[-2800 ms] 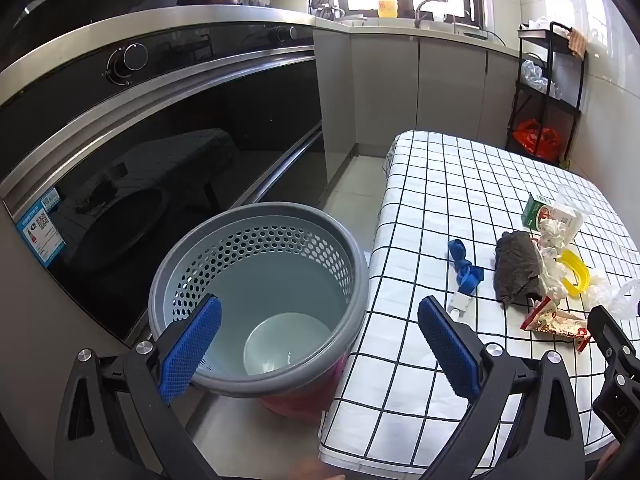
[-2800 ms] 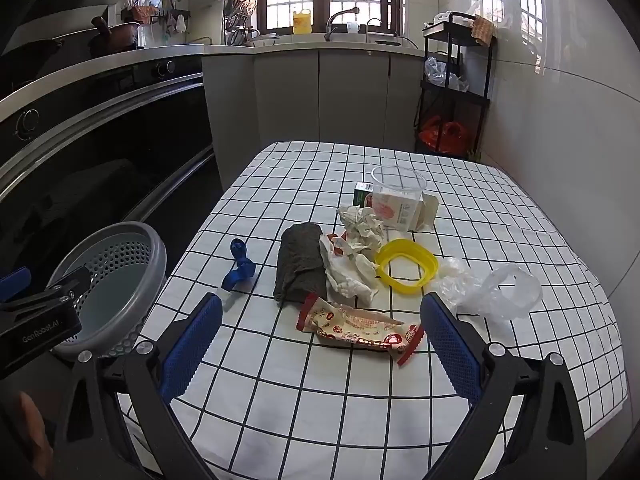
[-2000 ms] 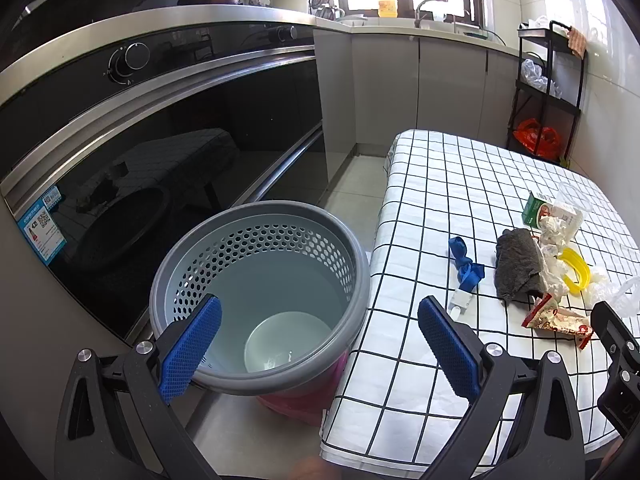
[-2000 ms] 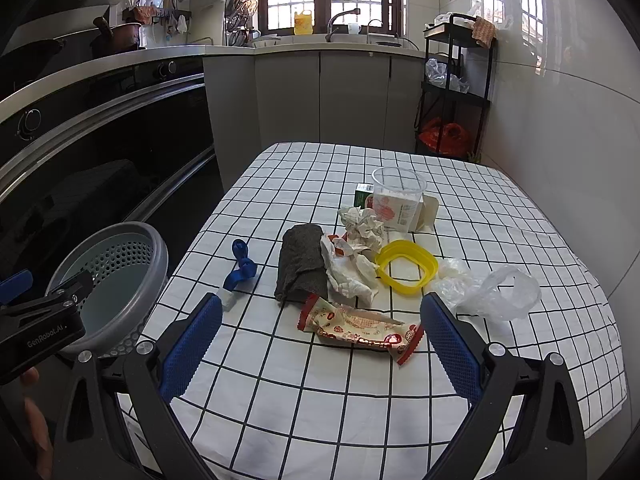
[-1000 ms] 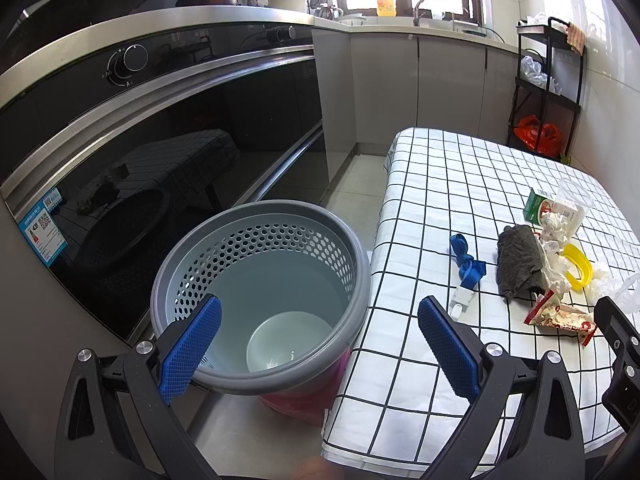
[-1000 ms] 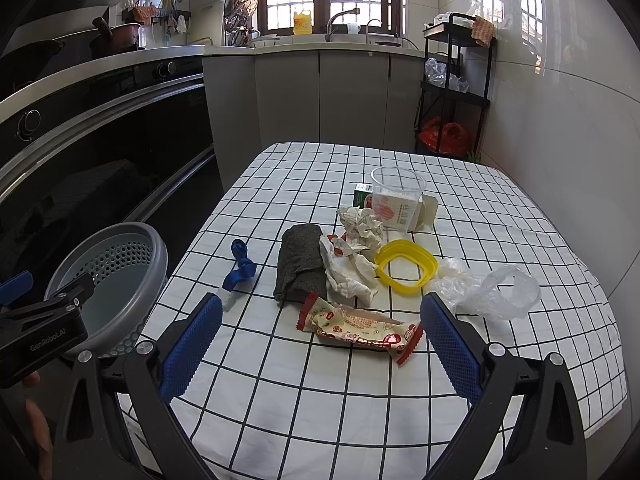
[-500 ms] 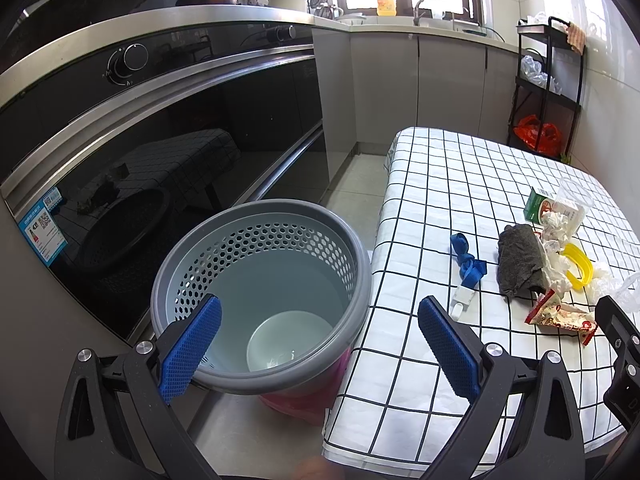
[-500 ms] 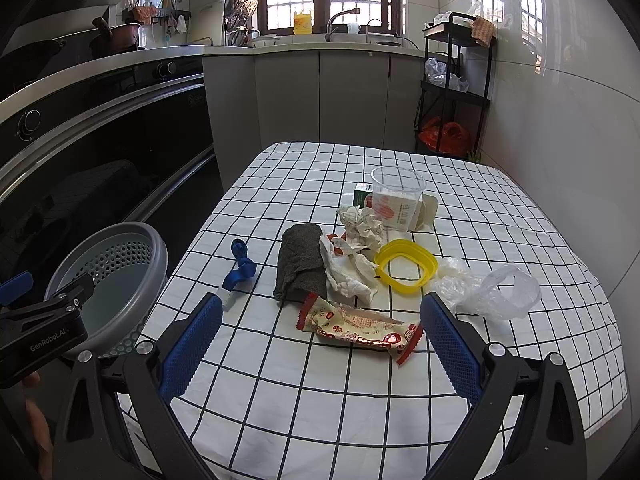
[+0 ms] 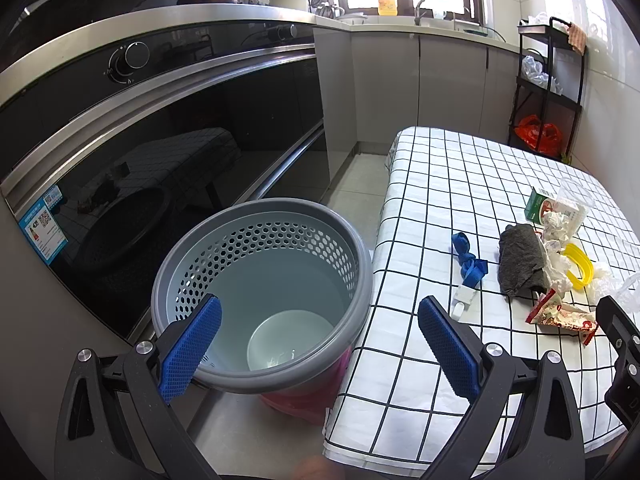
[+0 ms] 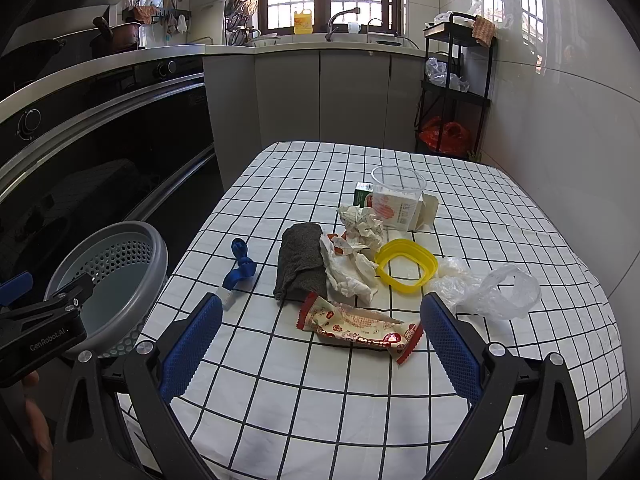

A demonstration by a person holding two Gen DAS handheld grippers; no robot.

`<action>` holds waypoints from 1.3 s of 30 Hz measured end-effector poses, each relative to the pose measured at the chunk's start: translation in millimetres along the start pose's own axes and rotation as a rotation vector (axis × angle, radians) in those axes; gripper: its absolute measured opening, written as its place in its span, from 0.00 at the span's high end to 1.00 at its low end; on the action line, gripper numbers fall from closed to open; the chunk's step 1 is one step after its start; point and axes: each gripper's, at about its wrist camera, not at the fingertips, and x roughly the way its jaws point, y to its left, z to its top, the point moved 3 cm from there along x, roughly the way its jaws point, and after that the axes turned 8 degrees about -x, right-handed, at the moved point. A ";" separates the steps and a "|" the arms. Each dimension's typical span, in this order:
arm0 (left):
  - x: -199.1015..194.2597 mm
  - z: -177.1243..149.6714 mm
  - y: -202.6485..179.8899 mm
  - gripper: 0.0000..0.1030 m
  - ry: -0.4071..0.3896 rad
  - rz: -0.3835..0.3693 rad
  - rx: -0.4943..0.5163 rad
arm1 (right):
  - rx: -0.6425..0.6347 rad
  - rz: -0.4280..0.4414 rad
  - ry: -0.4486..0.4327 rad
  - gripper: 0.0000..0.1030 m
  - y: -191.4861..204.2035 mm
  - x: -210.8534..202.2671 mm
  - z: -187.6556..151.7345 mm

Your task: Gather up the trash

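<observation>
— Blue ribbed pads on both tools: how do you have them set?

— Your left gripper (image 9: pixel 318 342) has its jaws spread wide with nothing between them, and it hangs over the grey perforated plastic bin (image 9: pixel 262 294) on the floor just beside the table's edge. A pale round dish (image 9: pixel 290 340) lies at the bin's bottom. Your right gripper (image 10: pixel 320 346) is spread wide too, empty, above the near part of the white tablecloth with black grid lines (image 10: pixel 500 216).

— Where is the trash?

— All on the cloth, ahead of your right tool. Nearest is the red-and-white printed snack wrapper (image 10: pixel 358 326), lying flat between the pads' line of sight. Beyond it, a dark grey rolled cloth (image 10: pixel 300 266) touches crumpled white paper (image 10: pixel 352 268); a yellow plastic ring (image 10: pixel 406 266) sits just to the right, beside a clear crinkled plastic bag (image 10: pixel 488 290). Left of the cloth lies a blue ribbon strap (image 10: pixel 240 266). Farthest back, a clear plastic cup (image 10: pixel 396 200) stands upright against a green-and-white carton (image 10: pixel 362 194).
</observation>
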 end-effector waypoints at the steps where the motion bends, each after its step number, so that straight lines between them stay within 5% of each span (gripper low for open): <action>1: -0.1 0.0 0.1 0.06 0.000 0.000 0.000 | 0.000 0.000 0.000 0.08 0.1 0.0 0.0; 23: 2.8 -2.7 -9.9 0.06 0.011 -0.026 0.003 | 0.064 -0.011 -0.007 0.08 -36.7 5.5 -7.2; 39: 26.4 -3.3 -52.3 0.06 0.067 -0.099 0.045 | 0.084 -0.061 0.056 0.08 -72.6 35.0 -18.7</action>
